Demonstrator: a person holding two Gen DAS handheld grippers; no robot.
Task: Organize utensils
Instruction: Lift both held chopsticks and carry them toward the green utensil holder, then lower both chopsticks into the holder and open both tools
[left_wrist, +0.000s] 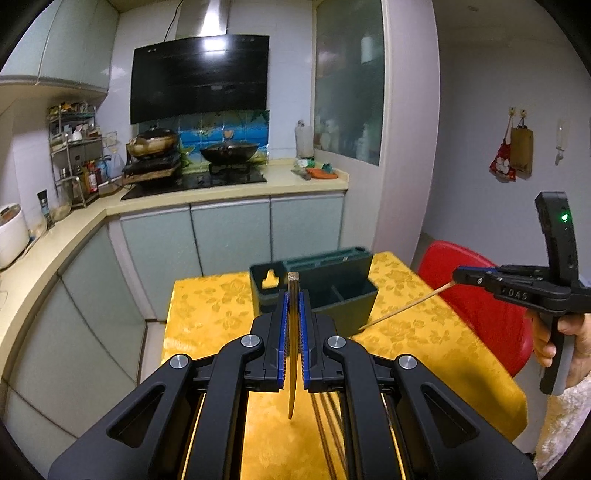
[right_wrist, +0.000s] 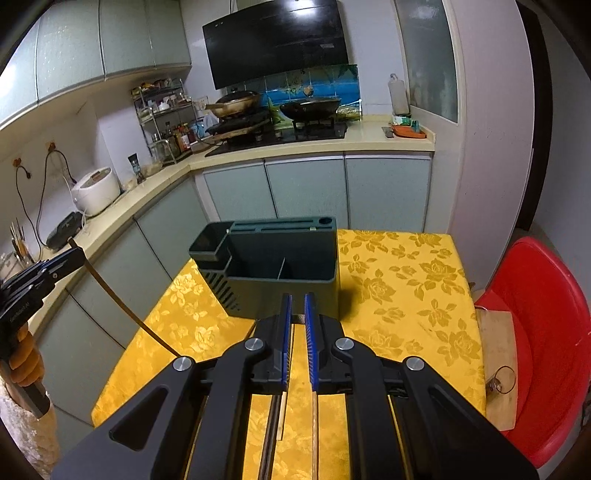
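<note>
Yellow floral cloth covers the small bench (left_wrist: 207, 314), and on it stands a dark green plastic utensil holder (left_wrist: 325, 284) with open compartments in front and slots along its back. The left claw (left_wrist: 293, 295) is clenched on a dark brown chopstick (left_wrist: 292, 354); in the left wrist view its long axis runs along the pads, blunt butt end poking out past the tips toward the holder, thin tip trailing back toward the camera above the cloth. The right wrist view shows the same stick from the side, hanging from the claw at the left edge, butt up, slanting down and rightward over the bench edge. The right claw (right_wrist: 298, 314) is clenched on a pale wooden chopstick (left_wrist: 402, 308); only the left view shows its full line, slanting from the claw tips down and leftward toward the holder's front corner, whether touching it I cannot tell. In the right claw's own view that stick shows only as a short end between the blue pads, with more sticks lying on the cloth underneath. Only the right view shows the white rice cooker (right_wrist: 96, 190) clearly and a wooden board on the red plastic chair (right_wrist: 546, 332). The right claw's body reads "DAS" in the left view; lettering on the left claw's body is too small to read
</note>
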